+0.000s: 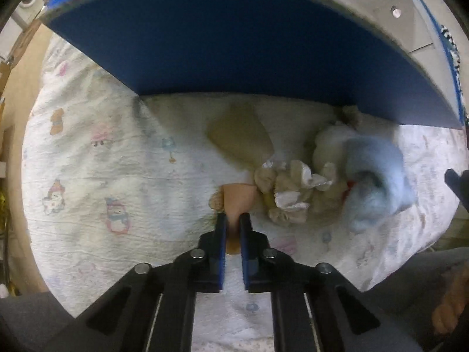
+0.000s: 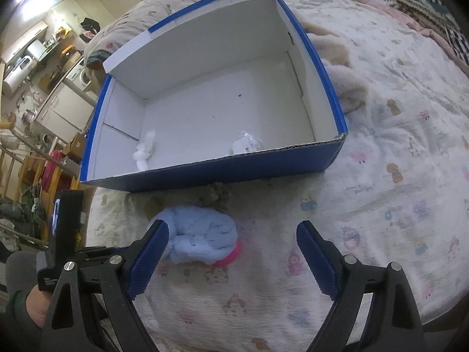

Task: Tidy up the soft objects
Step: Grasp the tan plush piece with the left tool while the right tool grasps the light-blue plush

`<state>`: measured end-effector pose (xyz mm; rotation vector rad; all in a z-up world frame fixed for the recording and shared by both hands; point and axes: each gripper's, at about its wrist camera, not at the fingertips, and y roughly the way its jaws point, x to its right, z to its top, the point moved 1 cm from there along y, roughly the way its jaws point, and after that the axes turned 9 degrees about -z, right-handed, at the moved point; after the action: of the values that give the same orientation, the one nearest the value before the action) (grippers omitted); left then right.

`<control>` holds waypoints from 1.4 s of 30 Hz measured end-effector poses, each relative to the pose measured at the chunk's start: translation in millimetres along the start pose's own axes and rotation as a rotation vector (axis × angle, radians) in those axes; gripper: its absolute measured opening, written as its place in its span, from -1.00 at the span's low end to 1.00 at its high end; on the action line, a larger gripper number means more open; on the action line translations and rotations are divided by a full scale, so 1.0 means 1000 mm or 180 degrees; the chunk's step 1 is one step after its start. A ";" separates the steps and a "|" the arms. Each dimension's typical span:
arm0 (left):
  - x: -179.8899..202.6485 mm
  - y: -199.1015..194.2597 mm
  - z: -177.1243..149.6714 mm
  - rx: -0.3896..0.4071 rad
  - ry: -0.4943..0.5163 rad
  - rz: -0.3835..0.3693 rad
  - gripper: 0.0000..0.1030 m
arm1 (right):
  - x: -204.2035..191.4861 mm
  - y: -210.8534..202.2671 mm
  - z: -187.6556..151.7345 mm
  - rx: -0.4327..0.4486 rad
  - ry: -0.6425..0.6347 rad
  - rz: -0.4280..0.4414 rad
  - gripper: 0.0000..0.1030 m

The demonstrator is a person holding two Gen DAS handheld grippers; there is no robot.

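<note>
A blue cardboard box (image 2: 222, 173) with a white inside stands open on the bed; its blue wall (image 1: 234, 44) fills the top of the left wrist view. My left gripper (image 1: 233, 220) is shut on a peach-coloured limb of a soft doll (image 1: 239, 198). The doll's frilly cream clothes (image 1: 290, 193) lie right of the fingers. A fluffy light-blue soft toy (image 1: 378, 173) lies further right. In the right wrist view the same blue toy (image 2: 202, 237), with a pink part under it, lies between and just beyond my open right gripper (image 2: 233, 234).
A printed white quilt (image 2: 381, 176) covers the bed. Inside the box lie a small white fabric piece (image 2: 145, 149) and a clear plastic packet (image 2: 244, 145). A cream fleece blanket (image 2: 343, 73) lies right of the box. The bed's left edge drops to a cluttered room.
</note>
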<state>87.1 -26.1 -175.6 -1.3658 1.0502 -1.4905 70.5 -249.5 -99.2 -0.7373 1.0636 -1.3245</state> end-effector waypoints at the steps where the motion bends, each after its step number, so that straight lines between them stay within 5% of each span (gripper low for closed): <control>1: 0.000 -0.002 -0.001 0.0017 0.0011 -0.0006 -0.90 | 0.000 0.000 0.000 -0.0005 0.0007 0.0006 0.85; 16: -0.022 -0.059 -0.012 0.0611 -0.0098 0.0207 -0.91 | -0.021 0.029 0.001 -0.0385 0.0102 0.0292 0.81; 24: -0.019 -0.055 -0.007 0.0632 -0.0044 0.0276 -0.91 | -0.072 0.070 -0.005 -0.0632 -0.0447 -0.0111 0.80; 25: -0.018 -0.055 -0.008 0.0640 -0.0021 0.0286 -0.91 | -0.075 0.073 -0.005 -0.0654 -0.0496 -0.0125 0.73; 27: -0.018 -0.059 -0.009 0.0655 -0.0004 0.0295 -0.91 | -0.082 0.076 -0.006 -0.0639 -0.0601 -0.0100 -0.15; 30: -0.015 -0.061 -0.010 0.0678 -0.0005 0.0304 -0.91 | -0.084 0.066 -0.005 -0.0505 -0.0677 -0.0032 -0.60; 38: -0.014 -0.064 -0.013 0.0736 -0.0001 0.0370 -0.91 | -0.068 0.016 0.003 0.0010 -0.0521 0.0437 -0.68; 42: -0.019 -0.067 -0.015 0.0779 -0.0061 0.0405 -0.91 | -0.054 0.010 0.003 0.0031 -0.0421 0.0450 -0.68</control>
<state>70.6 12.5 -117.8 -1.1194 0.8928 -1.4557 81.0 -195.2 -96.7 -0.7192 0.9842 -1.1441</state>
